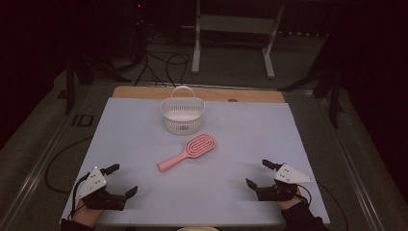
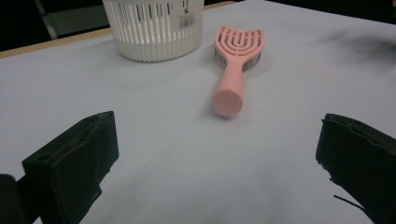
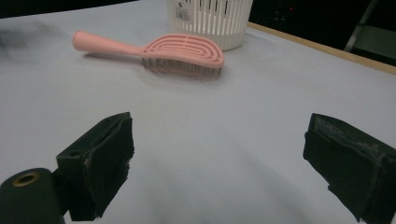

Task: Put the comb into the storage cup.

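A pink hairbrush (image 1: pixel 187 151) lies bristles down in the middle of the light mat, its handle pointing toward the near left. Just behind it stands a white slotted basket (image 1: pixel 182 115) with a hoop handle. My left gripper (image 1: pixel 121 180) rests open at the near left corner, empty; its view looks at the hairbrush (image 2: pixel 233 65) handle end-on, with the basket (image 2: pixel 152 28) beyond. My right gripper (image 1: pixel 260 174) sits open at the near right, empty, facing the hairbrush (image 3: pixel 163 51) side-on and the basket (image 3: pixel 210 18).
The mat (image 1: pixel 144 130) covers a wooden table (image 1: pixel 139 91) whose far edge shows behind the basket. Cables (image 1: pixel 163 65) and a metal stand's legs (image 1: pixel 197 43) lie on the dark floor beyond. A cable (image 1: pixel 55 163) trails off the left side.
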The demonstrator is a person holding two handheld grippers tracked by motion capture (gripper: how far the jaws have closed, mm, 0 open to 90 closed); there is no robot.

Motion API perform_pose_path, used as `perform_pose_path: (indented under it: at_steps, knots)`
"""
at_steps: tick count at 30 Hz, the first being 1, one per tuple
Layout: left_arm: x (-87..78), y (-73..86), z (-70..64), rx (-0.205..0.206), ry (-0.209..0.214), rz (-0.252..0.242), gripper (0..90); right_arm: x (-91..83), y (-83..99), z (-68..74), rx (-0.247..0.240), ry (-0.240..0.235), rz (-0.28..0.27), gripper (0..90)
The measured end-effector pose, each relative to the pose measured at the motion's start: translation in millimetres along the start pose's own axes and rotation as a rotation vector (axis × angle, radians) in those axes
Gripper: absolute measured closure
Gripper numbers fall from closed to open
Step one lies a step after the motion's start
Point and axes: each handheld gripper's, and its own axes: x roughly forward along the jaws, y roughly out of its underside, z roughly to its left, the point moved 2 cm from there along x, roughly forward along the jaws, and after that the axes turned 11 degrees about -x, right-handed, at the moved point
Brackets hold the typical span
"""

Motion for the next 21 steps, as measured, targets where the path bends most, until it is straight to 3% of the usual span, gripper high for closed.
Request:
perform_pose_path:
  at_steps: [12, 21]
  knots:
    - [2.4, -5.7, -6.3, 0.025, 0.015, 0.02, 0.4, -3.4, -1.9, -0.1, 0.015, 0.017, -0.018, 8.4]
    - [-0.9, -15.2, -7.9, 0.011, 0.021, 0.019, 0.4, -2.4, -3.5, 0.3, 0.02, 0.018, -0.023, 8.4]
